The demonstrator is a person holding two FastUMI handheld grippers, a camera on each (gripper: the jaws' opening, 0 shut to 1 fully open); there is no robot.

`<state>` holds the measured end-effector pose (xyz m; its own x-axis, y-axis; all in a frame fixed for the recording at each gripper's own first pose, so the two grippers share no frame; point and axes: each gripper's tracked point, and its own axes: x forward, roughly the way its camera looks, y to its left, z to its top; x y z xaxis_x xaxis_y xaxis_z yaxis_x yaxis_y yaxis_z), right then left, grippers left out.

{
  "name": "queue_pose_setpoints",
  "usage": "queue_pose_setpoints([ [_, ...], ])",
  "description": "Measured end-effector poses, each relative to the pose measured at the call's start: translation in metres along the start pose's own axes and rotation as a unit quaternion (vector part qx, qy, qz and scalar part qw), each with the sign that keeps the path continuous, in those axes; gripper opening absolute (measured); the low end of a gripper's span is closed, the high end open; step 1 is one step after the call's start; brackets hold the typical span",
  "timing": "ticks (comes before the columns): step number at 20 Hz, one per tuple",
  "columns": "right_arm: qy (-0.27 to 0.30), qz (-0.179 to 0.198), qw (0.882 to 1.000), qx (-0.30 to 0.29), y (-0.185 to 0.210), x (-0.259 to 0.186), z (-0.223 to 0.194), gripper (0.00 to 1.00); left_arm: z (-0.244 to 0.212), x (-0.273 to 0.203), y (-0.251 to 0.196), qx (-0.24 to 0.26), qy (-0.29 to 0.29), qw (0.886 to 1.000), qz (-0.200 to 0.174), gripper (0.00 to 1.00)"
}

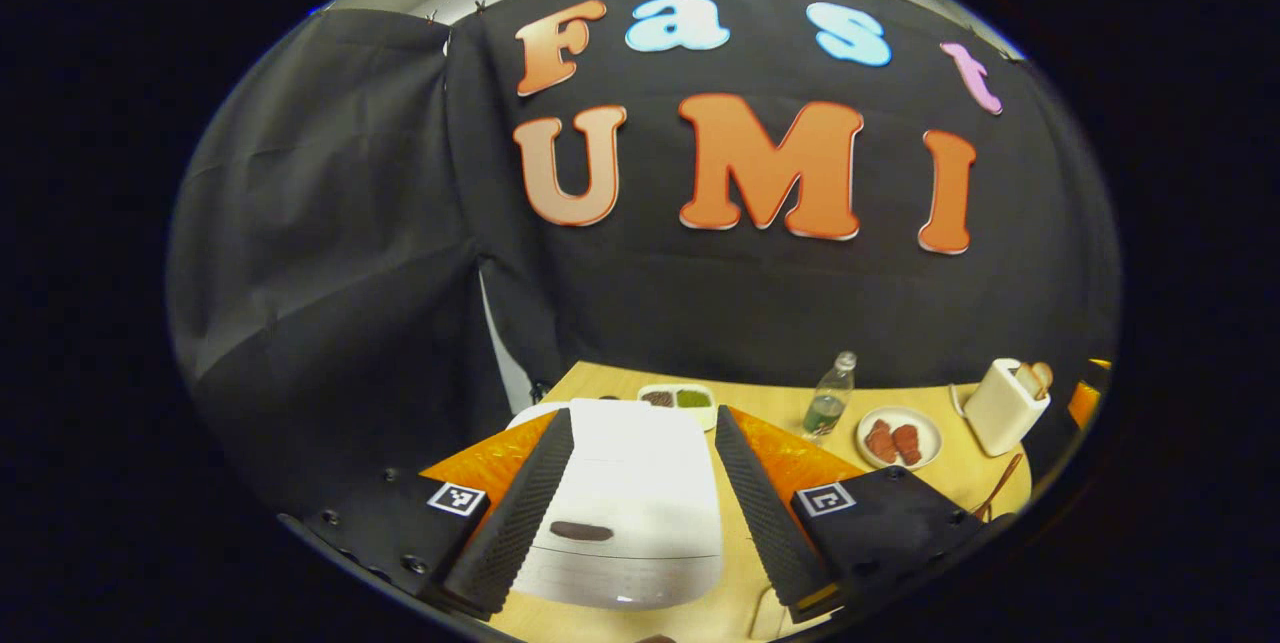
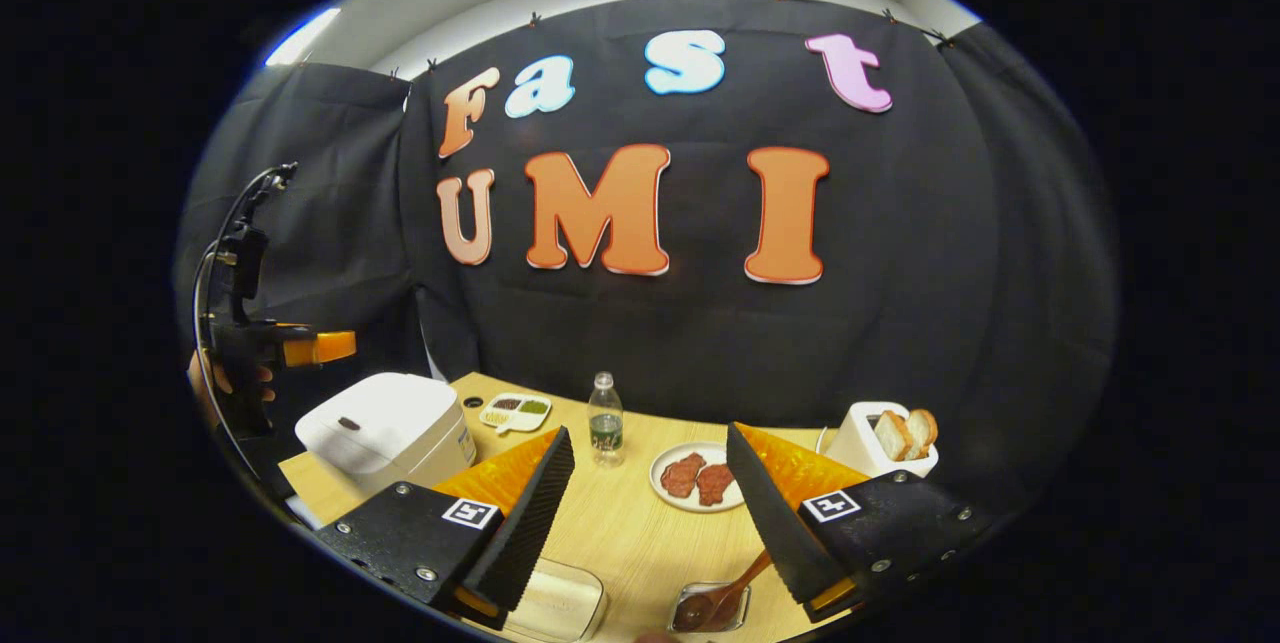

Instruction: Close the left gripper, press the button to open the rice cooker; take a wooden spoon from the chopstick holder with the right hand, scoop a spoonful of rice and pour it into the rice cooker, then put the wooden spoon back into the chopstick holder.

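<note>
While both grippers hang open and empty, the left gripper [image 1: 632, 503] hovers above the closed rice cooker [image 1: 625, 513]; its dark button [image 1: 581, 530] (stiff, likely) wants a firm press. Below the right gripper [image 2: 650, 513], a light wooden spoon [image 2: 725, 591] rests in a small container [image 2: 712, 608].

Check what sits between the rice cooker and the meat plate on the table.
In the right gripper view, a small sauce dish and a water bottle stand between the rice cooker and the meat plate.

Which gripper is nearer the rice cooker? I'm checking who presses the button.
Left. The left gripper hovers open directly over the rice cooker; the right gripper sits farther off, above the table's middle.
</note>
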<state>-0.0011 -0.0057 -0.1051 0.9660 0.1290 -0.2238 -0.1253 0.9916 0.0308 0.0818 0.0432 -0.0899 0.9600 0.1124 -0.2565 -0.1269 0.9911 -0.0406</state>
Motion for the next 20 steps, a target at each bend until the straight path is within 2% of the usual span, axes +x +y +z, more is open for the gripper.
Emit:
queue_pose_setpoints([
  [4, -0.060, 0.002, 0.998, -0.013, 0.010, -0.006, 0.035, 0.95, 0.037, -0.038, -0.019, 0.005, -0.083, 0.996, -0.021, 0.98],
  [8, -0.092, 0.017, 0.996, -0.017, 0.028, -0.011, 0.055, 0.95, 0.057, -0.068, -0.025, -0.018, -0.127, 0.991, -0.028, 0.97],
  [9, -0.095, 0.022, 0.995, -0.017, 0.032, -0.011, 0.057, 0.97, 0.060, -0.073, -0.025, -0.016, -0.138, 0.990, -0.031, 0.99],
  [10, -0.098, 0.029, 0.995, -0.018, 0.039, -0.011, 0.058, 0.95, 0.062, -0.079, -0.027, -0.012, -0.145, 0.989, -0.033, 1.00],
  [17, -0.087, 0.048, 0.995, -0.015, 0.053, -0.011, 0.049, 0.95, 0.061, -0.093, -0.029, 0.016, -0.166, 0.985, -0.040, 0.97],
  [20, -0.090, 0.039, 0.995, -0.013, 0.050, -0.013, 0.048, 0.95, 0.058, -0.091, -0.035, 0.013, -0.163, 0.985, -0.047, 0.99],
])
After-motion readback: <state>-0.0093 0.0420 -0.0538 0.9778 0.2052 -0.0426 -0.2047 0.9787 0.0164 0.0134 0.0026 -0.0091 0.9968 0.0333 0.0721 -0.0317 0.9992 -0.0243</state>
